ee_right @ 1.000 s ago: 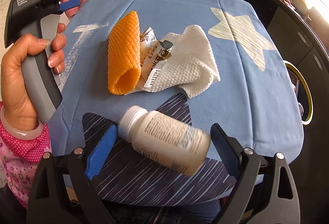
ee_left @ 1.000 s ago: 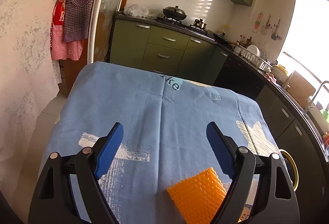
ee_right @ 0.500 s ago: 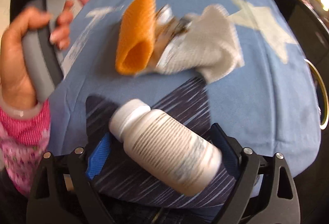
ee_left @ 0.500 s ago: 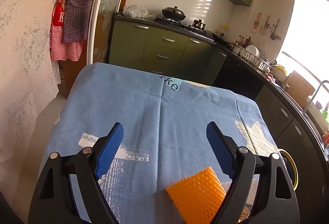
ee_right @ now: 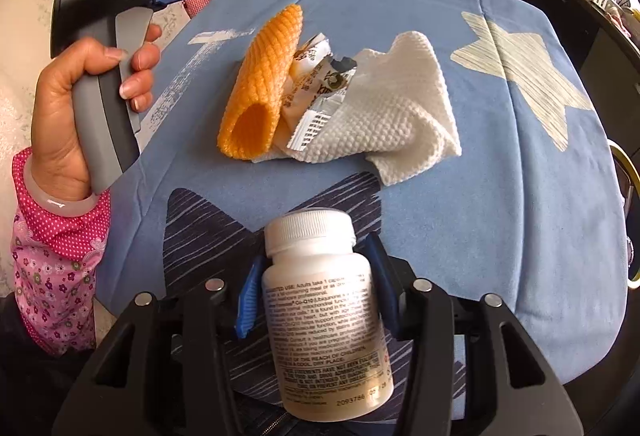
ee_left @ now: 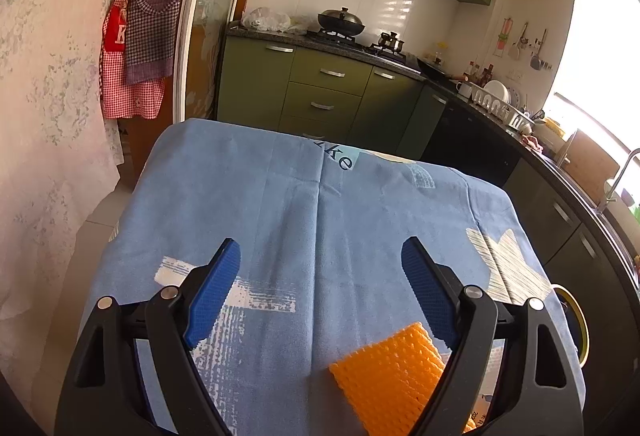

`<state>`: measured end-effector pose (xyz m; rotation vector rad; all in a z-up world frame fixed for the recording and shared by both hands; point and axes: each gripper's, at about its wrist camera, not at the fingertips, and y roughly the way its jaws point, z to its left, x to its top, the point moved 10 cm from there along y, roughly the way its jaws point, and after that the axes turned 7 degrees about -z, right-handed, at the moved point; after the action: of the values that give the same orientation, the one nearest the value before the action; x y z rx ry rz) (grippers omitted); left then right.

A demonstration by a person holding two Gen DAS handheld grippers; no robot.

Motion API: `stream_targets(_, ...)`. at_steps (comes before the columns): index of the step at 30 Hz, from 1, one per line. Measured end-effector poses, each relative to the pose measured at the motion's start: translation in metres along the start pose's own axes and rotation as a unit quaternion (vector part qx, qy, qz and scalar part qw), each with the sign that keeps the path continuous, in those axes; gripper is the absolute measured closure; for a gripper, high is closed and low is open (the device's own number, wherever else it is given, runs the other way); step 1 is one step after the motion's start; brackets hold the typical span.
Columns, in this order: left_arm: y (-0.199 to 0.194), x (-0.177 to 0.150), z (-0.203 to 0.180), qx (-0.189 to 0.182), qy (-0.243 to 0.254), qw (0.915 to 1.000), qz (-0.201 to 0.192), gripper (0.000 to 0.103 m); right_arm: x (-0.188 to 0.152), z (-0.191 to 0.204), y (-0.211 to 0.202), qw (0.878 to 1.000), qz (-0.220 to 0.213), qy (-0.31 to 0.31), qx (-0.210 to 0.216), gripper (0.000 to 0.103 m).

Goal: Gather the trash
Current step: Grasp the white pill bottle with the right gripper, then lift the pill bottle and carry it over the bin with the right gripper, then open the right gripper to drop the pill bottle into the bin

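Blue cloth covers the table [ee_right: 500, 195] in a green kitchen. My right gripper [ee_right: 314, 286] has just been closing on the white bottle [ee_right: 320, 316] at the near edge; pads touch its sides. It seems light, stiff, slippery. My left gripper [ee_left: 320, 284] is wide open, empty.
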<state>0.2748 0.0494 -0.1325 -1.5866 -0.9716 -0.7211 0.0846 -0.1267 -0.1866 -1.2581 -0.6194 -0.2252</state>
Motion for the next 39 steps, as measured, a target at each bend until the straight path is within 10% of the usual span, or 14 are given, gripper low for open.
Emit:
stream_targets(19,0.004,-0.002,0.007,0.016,0.002,0.9999,0.002,0.021,0.04,-0.101,-0.045,0.991,-0.087,0.092,-0.028,0.057)
stream_targets(30,0.004,-0.002,0.015,0.022,-0.009,0.9997,-0.002,0.021,0.056,-0.288,-0.096,0.956,-0.15,0.199,-0.155,0.057)
stream_targets(39,0.009,-0.007,0.007,0.024,0.012,0.9996,0.002,0.021,0.033,-0.439,-0.077,0.923,-0.107,0.276,-0.245,0.057)
